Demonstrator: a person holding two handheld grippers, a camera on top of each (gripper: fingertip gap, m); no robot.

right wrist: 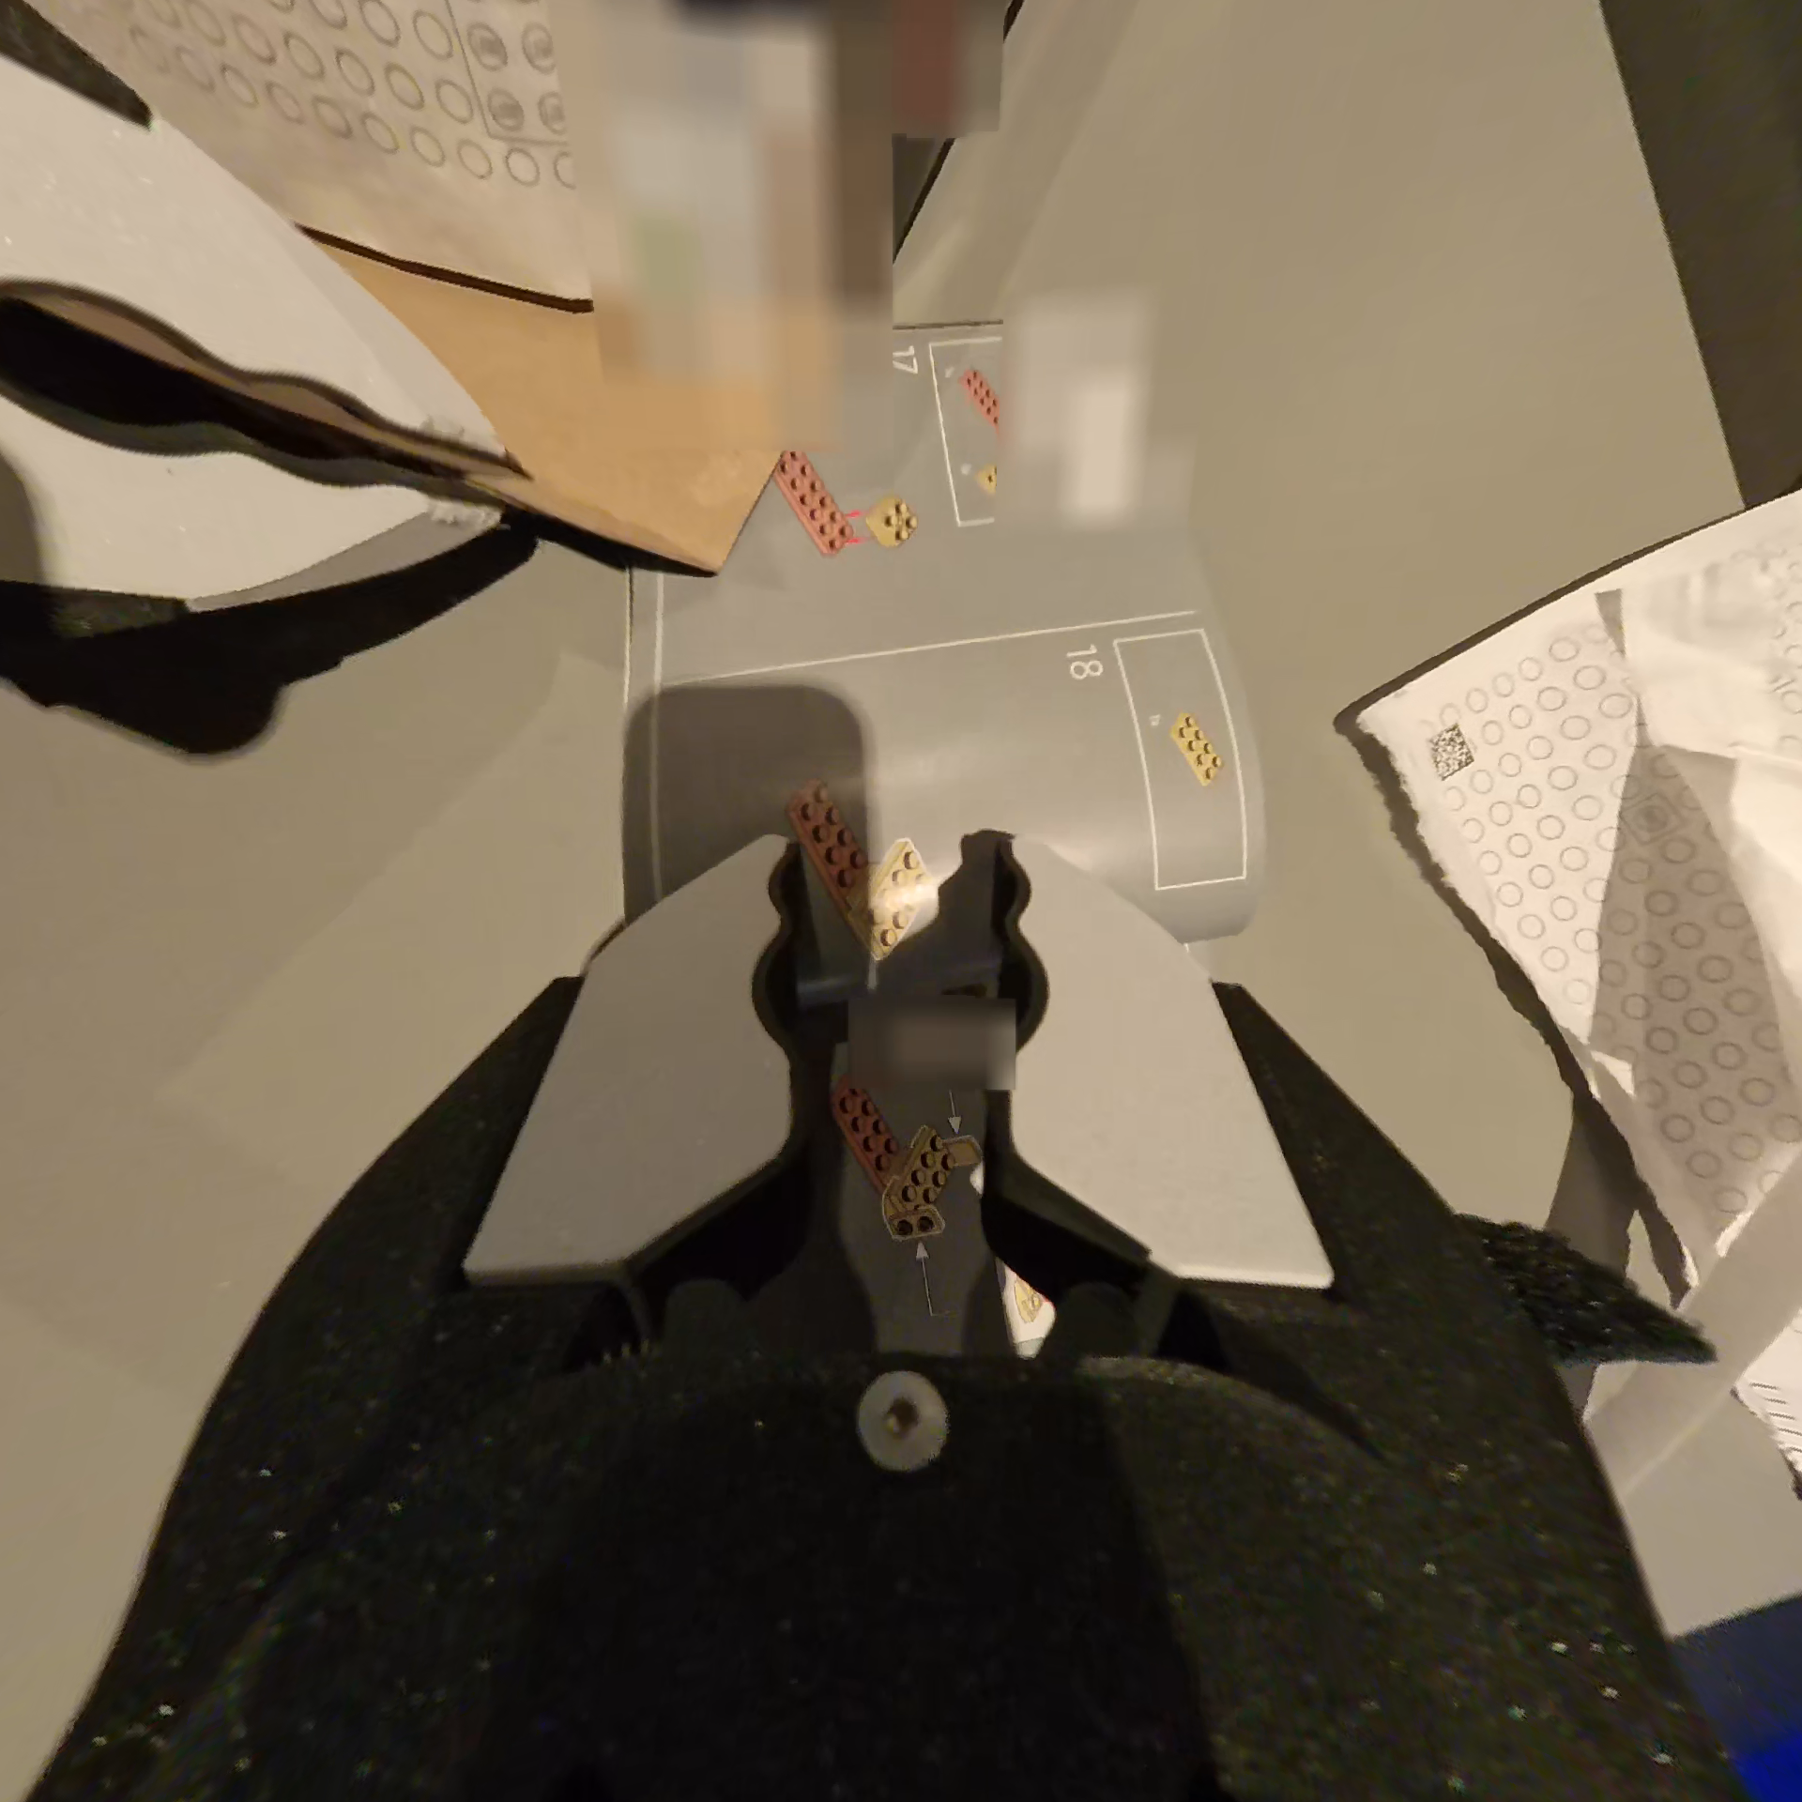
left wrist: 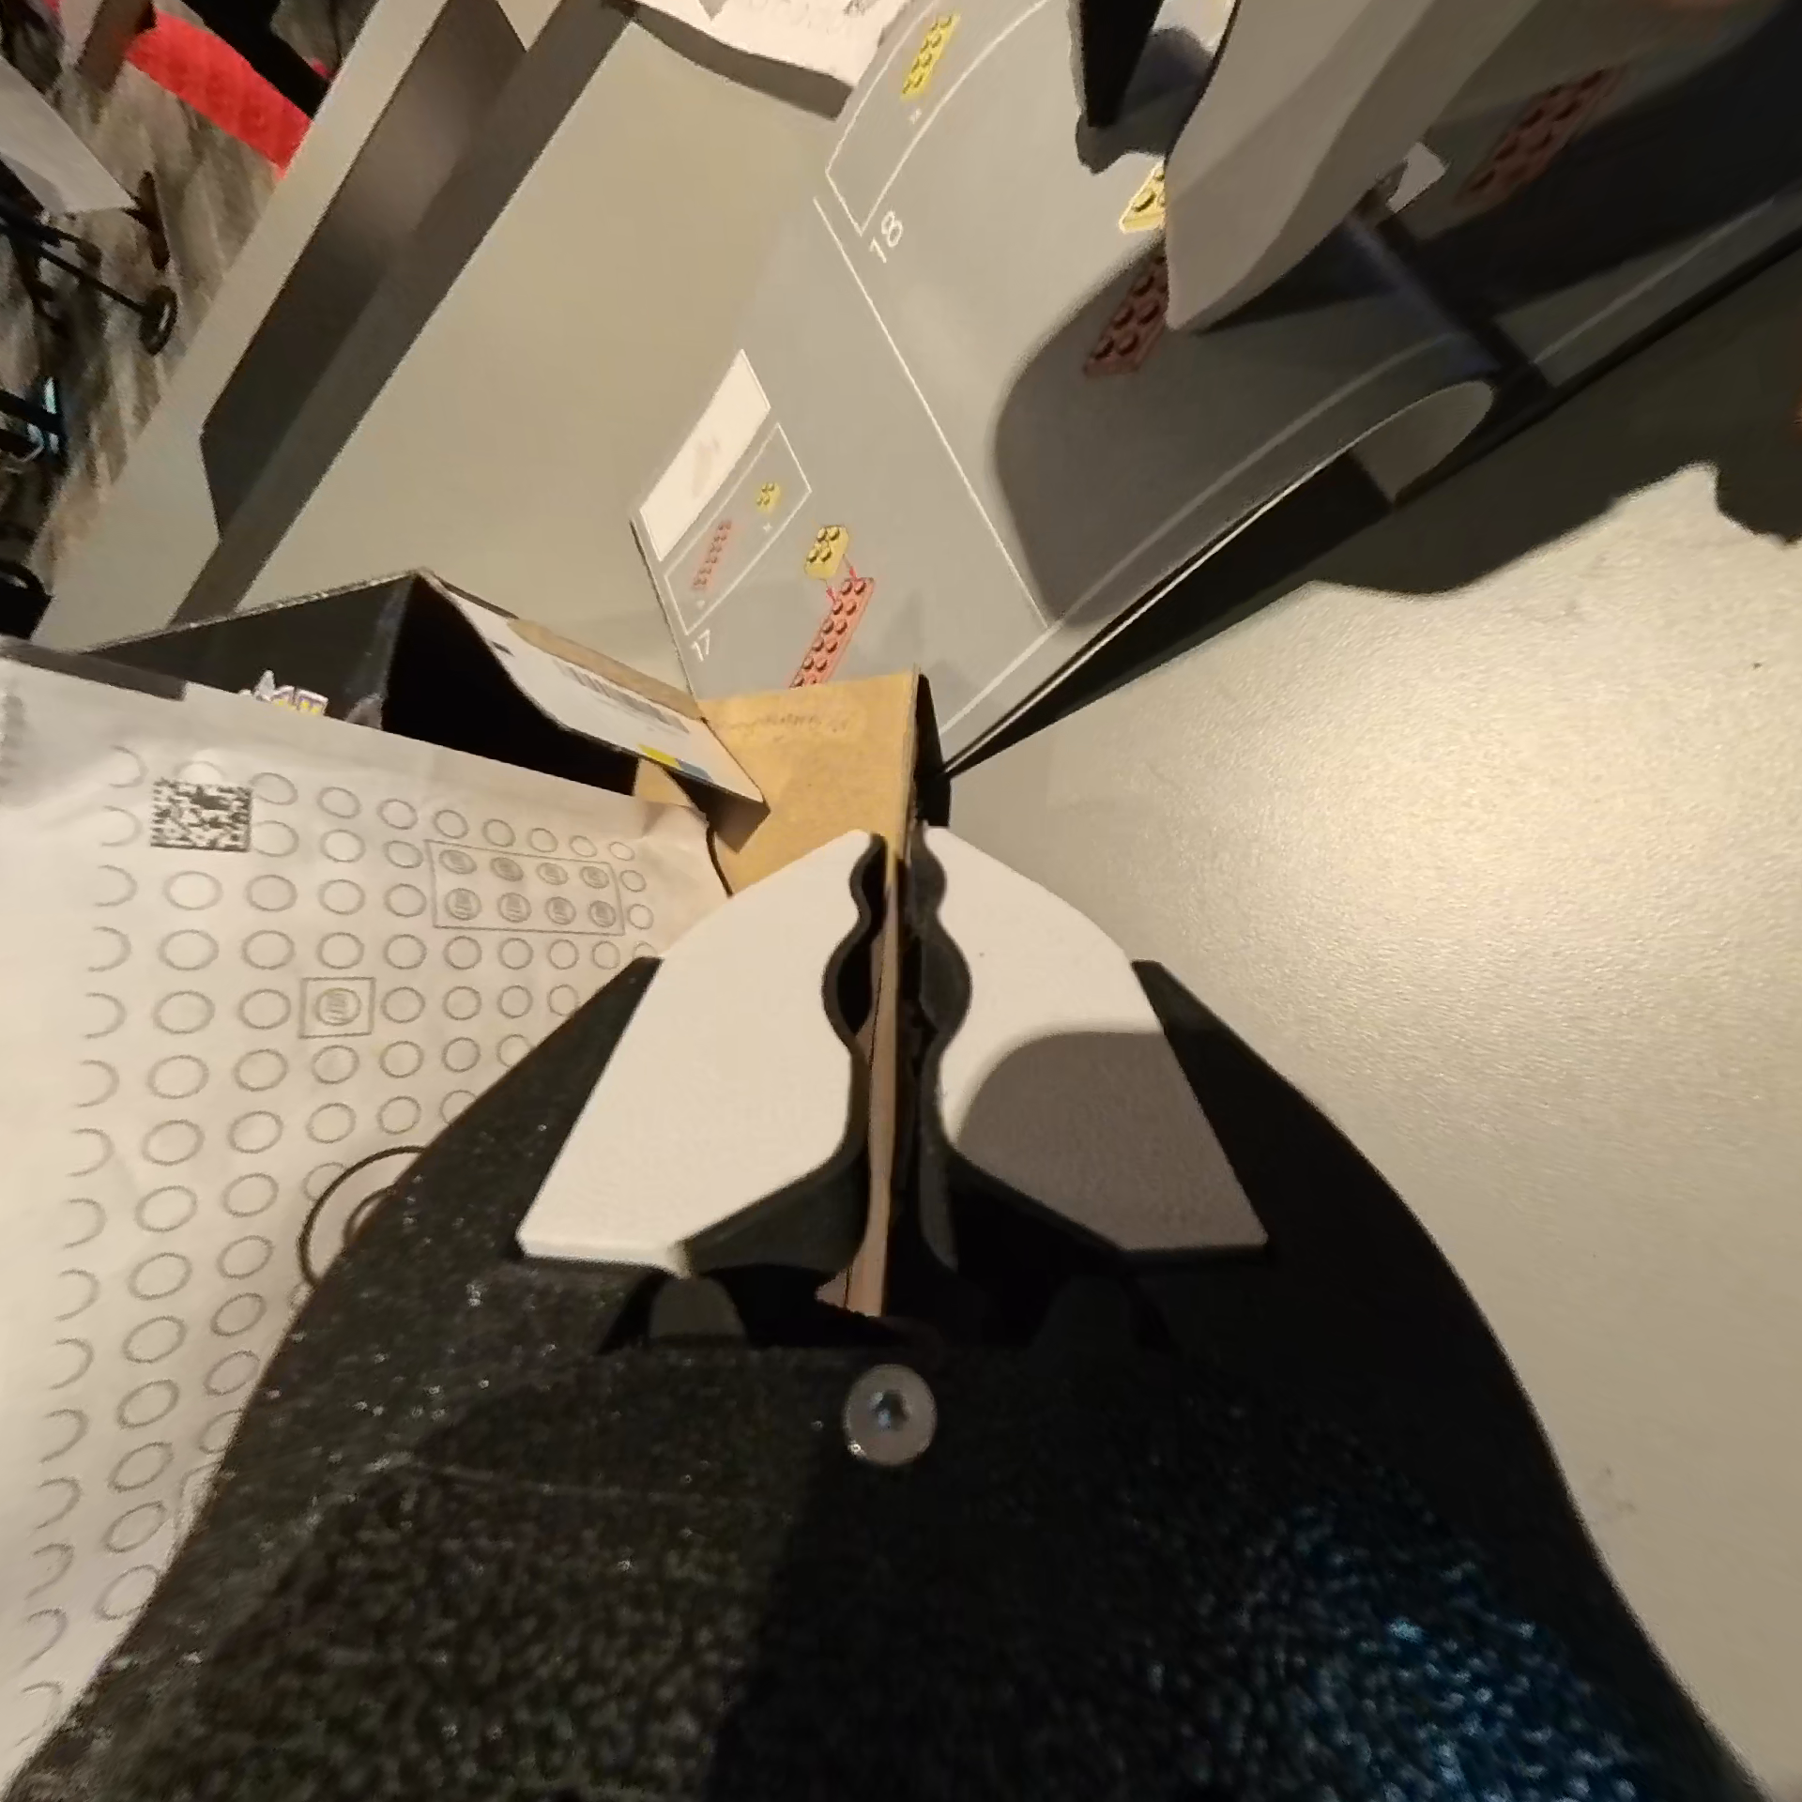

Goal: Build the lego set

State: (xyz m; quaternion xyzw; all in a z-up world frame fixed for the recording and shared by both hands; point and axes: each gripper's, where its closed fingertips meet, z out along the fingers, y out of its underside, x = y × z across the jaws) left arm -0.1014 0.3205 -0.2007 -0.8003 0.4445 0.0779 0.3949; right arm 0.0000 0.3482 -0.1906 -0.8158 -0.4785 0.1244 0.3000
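My left gripper [left wrist: 897, 848] is shut on the edge of a brown cardboard flap [left wrist: 819, 761] of an open box [left wrist: 293, 634]. It also shows at the upper left of the right wrist view [right wrist: 468, 478], clamped on the same flap [right wrist: 624, 439]. The open instruction booklet [left wrist: 926, 341] with grey pages lies beyond it. My right gripper [right wrist: 882, 848] is partly open over the booklet [right wrist: 975, 702], with a bent page between its fingers. It shows in the left wrist view [left wrist: 1258, 195] at the top right. The only bricks in view are printed ones.
A white paper bag [left wrist: 244, 975] printed with circles lies left of the left gripper. A torn one [right wrist: 1609, 878] lies right of the right gripper. The grey table [left wrist: 1463, 878] extends to the right. A red seat [left wrist: 215, 88] stands beyond the table. One gripper's finger ends stand about 11 centimetres off the other's.
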